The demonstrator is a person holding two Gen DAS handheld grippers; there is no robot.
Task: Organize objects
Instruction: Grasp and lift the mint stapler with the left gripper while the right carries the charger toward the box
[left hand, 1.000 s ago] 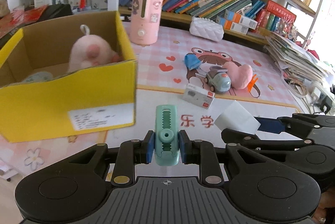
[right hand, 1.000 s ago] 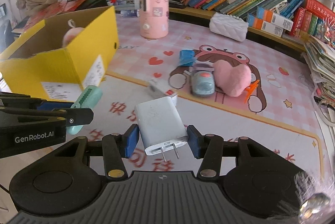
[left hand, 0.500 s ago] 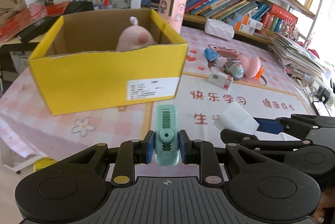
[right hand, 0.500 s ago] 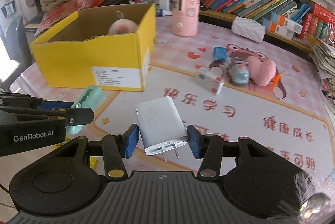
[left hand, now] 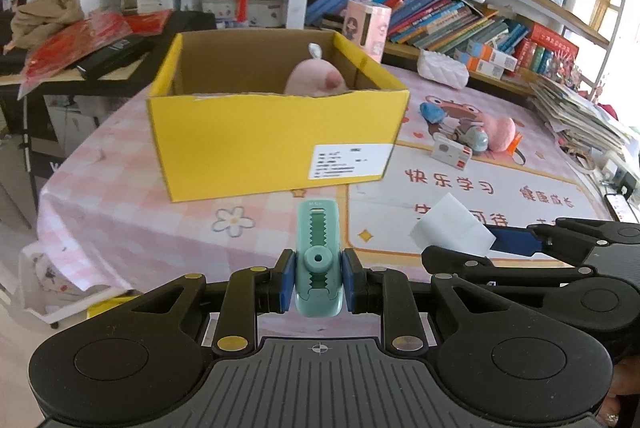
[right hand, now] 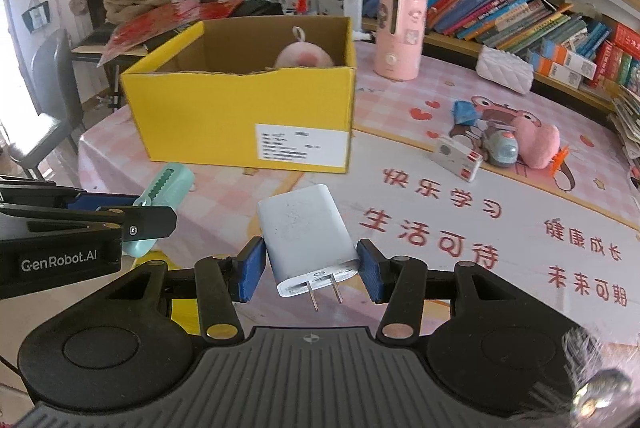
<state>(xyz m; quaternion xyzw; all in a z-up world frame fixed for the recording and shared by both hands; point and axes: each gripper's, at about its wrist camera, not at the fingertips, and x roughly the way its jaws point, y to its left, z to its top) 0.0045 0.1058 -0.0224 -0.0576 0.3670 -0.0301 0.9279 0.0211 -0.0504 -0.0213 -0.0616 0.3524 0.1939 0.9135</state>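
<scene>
My left gripper (left hand: 318, 284) is shut on a mint green correction tape (left hand: 318, 252), held above the table's near edge. My right gripper (right hand: 311, 268) is shut on a white charger plug (right hand: 306, 232), prongs pointing back at me. The green tape also shows in the right wrist view (right hand: 164, 193), and the charger in the left wrist view (left hand: 452, 226). An open yellow cardboard box (left hand: 276, 135) stands ahead on the pink tablecloth with a pink plush toy (left hand: 316, 81) inside. Both grippers are short of the box, side by side.
Right of the box lie a small white box (right hand: 458, 157), a toy car (right hand: 500, 145), a pink heart plush (right hand: 536, 141) and a blue item (right hand: 464, 111). A pink humidifier (right hand: 400, 31) and a white quilted pouch (right hand: 504, 67) stand behind. Bookshelves line the back; a chair (right hand: 48, 99) is at left.
Both grippers have pulled back from the table with their objects still held; the box and the loose items now look farther away.
</scene>
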